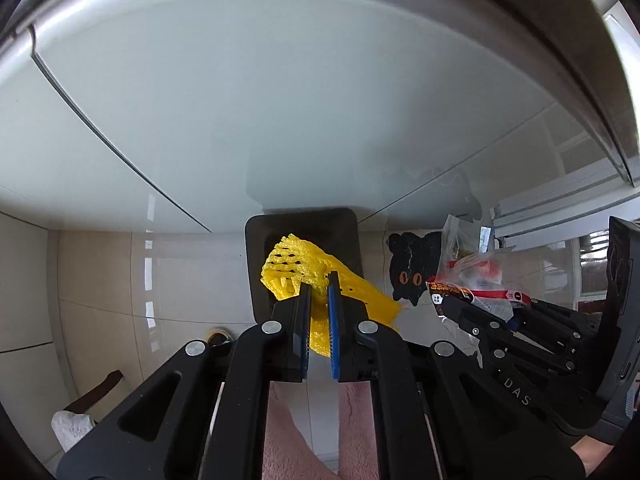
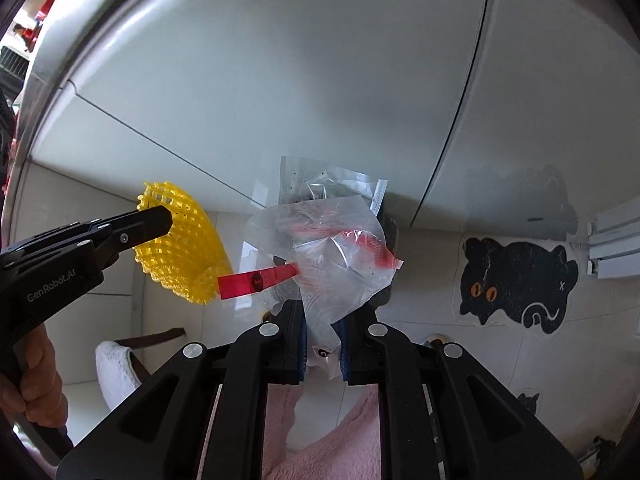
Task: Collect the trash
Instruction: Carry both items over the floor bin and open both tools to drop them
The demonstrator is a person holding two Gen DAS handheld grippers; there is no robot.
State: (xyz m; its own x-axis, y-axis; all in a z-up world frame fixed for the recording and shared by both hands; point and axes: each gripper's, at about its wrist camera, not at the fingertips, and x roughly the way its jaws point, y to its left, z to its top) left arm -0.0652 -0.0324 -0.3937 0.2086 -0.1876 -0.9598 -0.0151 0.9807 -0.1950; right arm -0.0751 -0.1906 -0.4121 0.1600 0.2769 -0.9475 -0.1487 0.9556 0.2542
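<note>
bin [image 1: 301,236] below foam net [image 1: 304,268] | wrapper [image 2: 332,248] right of net — cat mat [image 2: 520,280] farther right on floor

Yellow foam net [image 1: 304,268] and plastic wrappers [image 2: 332,248] hide the bin's [image 1: 256,248] inside.

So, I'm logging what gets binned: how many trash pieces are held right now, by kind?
Yellow foam net: 1, in the left claw
Clear plastic wrapper: 1, in the right claw
Total: 2
</note>
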